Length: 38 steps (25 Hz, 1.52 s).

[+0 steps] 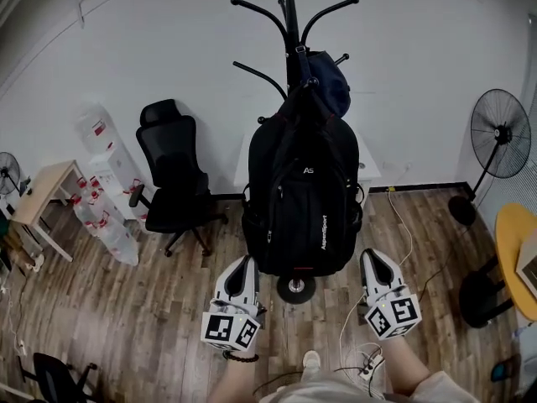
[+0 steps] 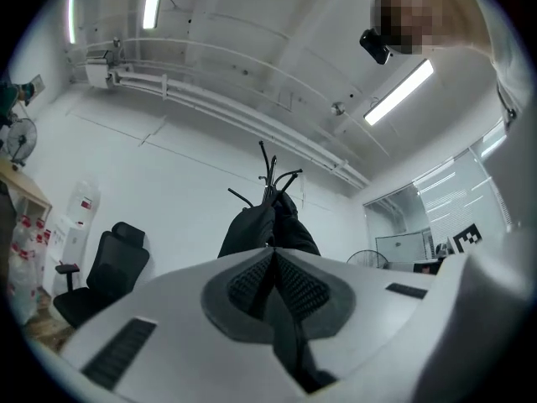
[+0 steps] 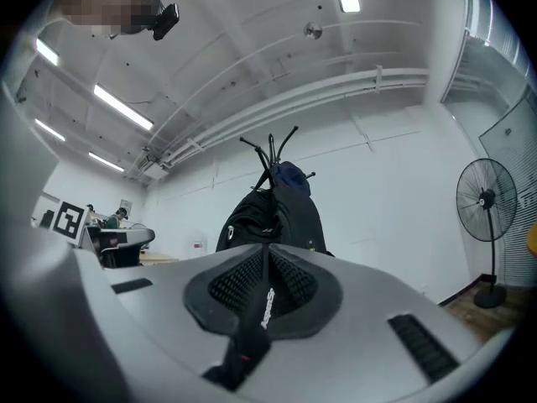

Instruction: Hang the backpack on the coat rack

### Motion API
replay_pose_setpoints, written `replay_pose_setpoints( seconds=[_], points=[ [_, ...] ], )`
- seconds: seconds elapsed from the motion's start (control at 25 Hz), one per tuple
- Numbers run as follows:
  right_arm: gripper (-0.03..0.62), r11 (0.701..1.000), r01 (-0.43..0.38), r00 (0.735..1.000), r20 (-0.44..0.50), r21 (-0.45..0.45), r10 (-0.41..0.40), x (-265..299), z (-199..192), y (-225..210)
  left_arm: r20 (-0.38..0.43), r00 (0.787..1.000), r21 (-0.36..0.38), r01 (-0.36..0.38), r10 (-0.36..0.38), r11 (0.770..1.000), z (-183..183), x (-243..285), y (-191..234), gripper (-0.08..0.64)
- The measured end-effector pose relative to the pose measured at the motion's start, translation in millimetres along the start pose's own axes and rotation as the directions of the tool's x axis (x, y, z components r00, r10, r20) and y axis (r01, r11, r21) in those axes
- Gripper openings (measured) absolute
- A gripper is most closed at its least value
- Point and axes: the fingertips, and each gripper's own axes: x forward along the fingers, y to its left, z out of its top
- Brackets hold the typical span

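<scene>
1. Looks hung! Spotting the backpack (image 1: 302,200) up against the pole of the coat rack (image 1: 289,11), caught by its top just under the rack's upper arms and dangling to just above the rack's round base. Sharing the rack with a dark blue bag (image 1: 331,78), tucked behind at the upper right of the pole.
2. Hands off now. Finding the left gripper (image 1: 245,263) low and just left of the rack's base, and the right gripper (image 1: 375,257) low and to the right of it. Neither touching the backpack.
3. Left jaws pressed tight together, nothing between them. Right jaws drawn almost together too, with a thin dark band (image 3: 256,309) bearing white lettering in the slot behind the pads. No telling whether part of the tool or a loose strap, and not reaching the backpack.
4. Judging the job as good as finished: little left beyond checking for a steady hang.
5. Only from the head view: the rack's base, the floor, and the gap between tools and backpack. Only from the gripper views: the pads close up, plus a look upward at the rack against wall and ceiling.
</scene>
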Motion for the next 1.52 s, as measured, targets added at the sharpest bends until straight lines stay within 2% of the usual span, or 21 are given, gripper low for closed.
replay_pose_setpoints(
  seconds=[0.24,0.36,0.48,0.64,0.8,0.92,1.04,1.28,1.52],
  points=[
    [0.029,0.999,0.046,0.992,-0.117,0.002,-0.045,-89,-39,18,-0.051,0.999,-0.066,-0.009,0.005,0.998,-17,-66,-14,0.008],
    [0.029,0.997,0.074,0.988,-0.139,0.022,-0.070,-119,-45,22,-0.080,0.997,-0.084,-0.004,-0.002,0.996,-28,-86,-22,0.008],
    [0.031,0.996,0.081,0.987,-0.140,0.034,-0.076,-138,-43,26,-0.109,0.994,-0.071,0.025,-0.033,0.997,-36,-101,-36,0.008],
    [0.031,0.996,0.076,0.987,-0.149,0.055,-0.067,-158,-51,33,-0.181,0.982,-0.069,0.038,-0.050,0.997,-64,-133,-48,0.008],
    [0.029,0.995,0.046,0.981,-0.190,0.091,-0.028,-179,-68,42,-0.275,0.960,-0.050,0.031,-0.043,0.998,-89,-170,-66,0.009],
    [0.029,0.993,0.016,0.975,-0.223,0.114,0.010,-201,-81,44,-0.316,0.949,-0.043,0.000,-0.014,0.999,-98,-195,-78,0.008],
    [0.029,0.989,0.002,0.971,-0.236,0.149,0.033,-230,-81,40,-0.324,0.946,-0.041,-0.038,0.023,0.998,-96,-210,-95,0.008],
    [0.029,0.980,-0.013,0.965,-0.256,0.200,0.065,-284,-86,34,-0.304,0.953,-0.034,-0.020,0.009,0.999,-86,-224,-154,0.008],
    [0.026,0.972,-0.047,0.964,-0.244,0.231,0.104,-318,-75,33,-0.264,0.964,-0.043,-0.041,0.028,0.998,-62,-241,-196,0.008]
  ],
)
